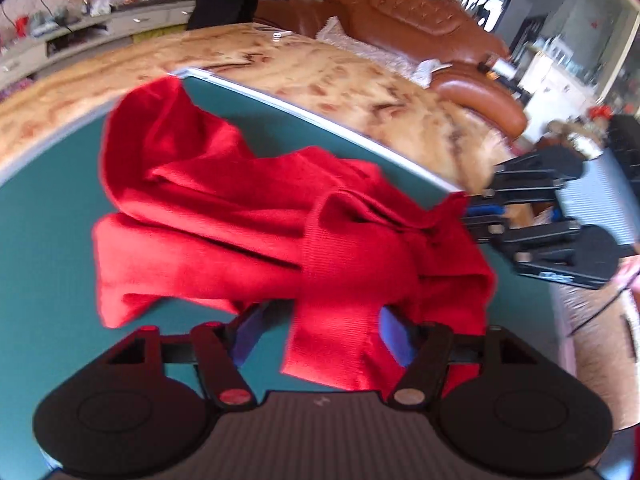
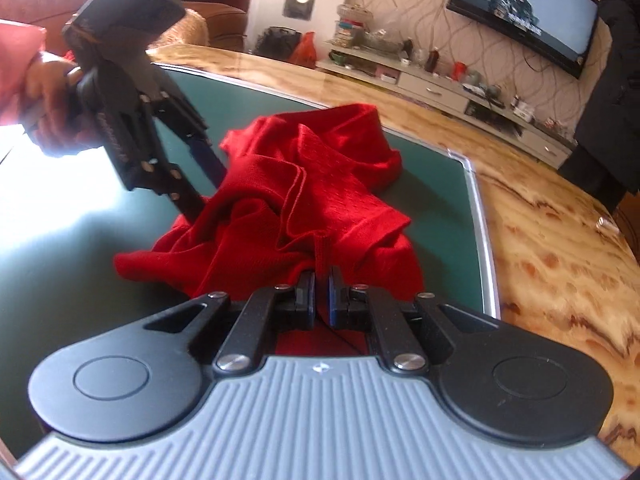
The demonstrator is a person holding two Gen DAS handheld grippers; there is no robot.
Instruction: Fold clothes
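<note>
**Right claw pinches the red garment; left claw reaches in wide**

A crumpled red garment [image 1: 248, 216] lies on the green mat [image 1: 44, 248] of the marble-patterned table [image 1: 320, 76], near the mat's far corner, where a pale trim edge runs. The right claw [image 2: 321, 286] is closed on a narrow fold of the cloth; its blue pads pinch the fabric, and the piece looks lifted a little on that side. The left claw [image 1: 320, 328] stands spread, with a ribbed band of the garment hanging between its fingers [image 1: 394, 338]; the blur there makes it hard to tell, but the pads do not seem to press on the cloth.

The step in hand appears to be the opening one: taking hold of the bunched garment so it can be spread flat before any fold. The next move likely calls for the left claw to close on a hem or corner well apart from the right claw's grip, then for both to pull outward and lay the cloth smooth on the mat.
</note>
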